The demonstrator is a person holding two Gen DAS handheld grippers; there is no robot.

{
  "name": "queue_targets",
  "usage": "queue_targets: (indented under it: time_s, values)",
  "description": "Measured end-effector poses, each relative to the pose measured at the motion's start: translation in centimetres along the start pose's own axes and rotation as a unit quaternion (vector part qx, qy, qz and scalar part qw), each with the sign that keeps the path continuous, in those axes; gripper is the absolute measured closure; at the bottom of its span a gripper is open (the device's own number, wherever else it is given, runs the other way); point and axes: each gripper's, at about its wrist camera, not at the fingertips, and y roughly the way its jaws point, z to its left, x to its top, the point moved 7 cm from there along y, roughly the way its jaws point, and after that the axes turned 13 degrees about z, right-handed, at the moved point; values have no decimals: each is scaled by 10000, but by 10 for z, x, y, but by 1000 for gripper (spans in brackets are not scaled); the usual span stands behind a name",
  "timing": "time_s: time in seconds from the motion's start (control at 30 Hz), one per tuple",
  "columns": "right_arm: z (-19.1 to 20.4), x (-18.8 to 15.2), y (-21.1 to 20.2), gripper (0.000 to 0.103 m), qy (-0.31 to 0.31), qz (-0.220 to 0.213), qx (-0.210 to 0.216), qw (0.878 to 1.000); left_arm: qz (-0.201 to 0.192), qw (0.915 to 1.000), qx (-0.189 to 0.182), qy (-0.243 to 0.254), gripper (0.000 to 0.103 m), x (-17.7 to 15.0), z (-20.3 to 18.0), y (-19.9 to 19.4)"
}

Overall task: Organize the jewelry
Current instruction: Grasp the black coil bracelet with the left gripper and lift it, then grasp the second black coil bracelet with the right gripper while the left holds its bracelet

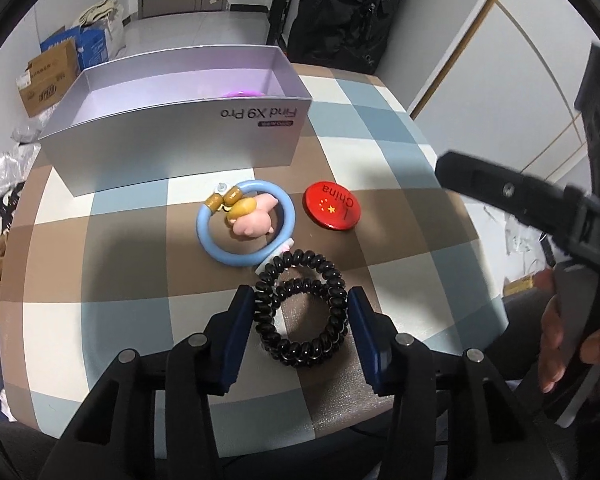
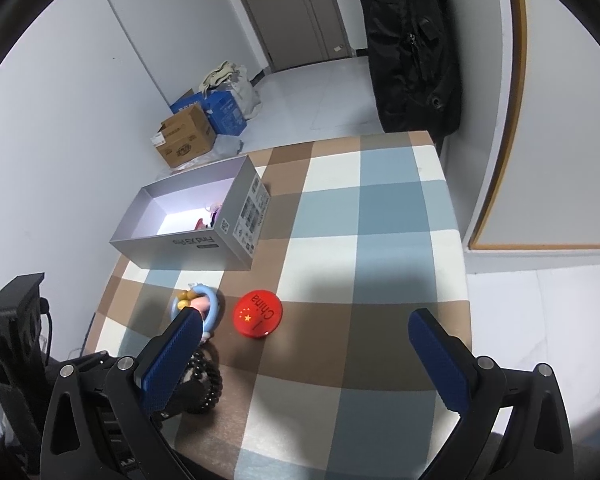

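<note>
One black coil bracelet (image 1: 300,308), one red badge (image 1: 332,207)

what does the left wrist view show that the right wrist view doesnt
Only the left wrist view: the left hand-held gripper with its pads at both sides of the black spiral hair tie, and a hand holding the other tool. Only the right wrist view: the right hand-held gripper open over bare checked cloth, and the box's label end. Both: the red China badge, blue ring charm and open grey box.
</note>
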Motion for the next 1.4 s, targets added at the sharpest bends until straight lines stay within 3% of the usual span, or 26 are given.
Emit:
queue_targets:
  time_s: [0.37, 0.7, 0.93, 1.07, 1.4]
  values:
    - [-7, -3, 4, 0, 168, 127, 25, 9998, -355, 9967, -604, -421, 61, 13, 15, -29]
    - [21, -23, 17, 0, -274, 422, 105, 9987, -866, 9845, -1112, -1043, 61, 25, 50, -67]
    - [48, -41, 31, 1, -648, 653, 133, 9957, -1032, 9810, -1098, -1221, 61, 32, 62, -72]
    - [65, -50, 38, 7, -988, 743, 111, 9923, -1021, 9792, -1143, -1331, 61, 30, 74, -74]
    - [101, -65, 51, 14, -1589, 724, -56, 9846, -1019, 9757, -1307, -1433, 61, 30, 84, -77]
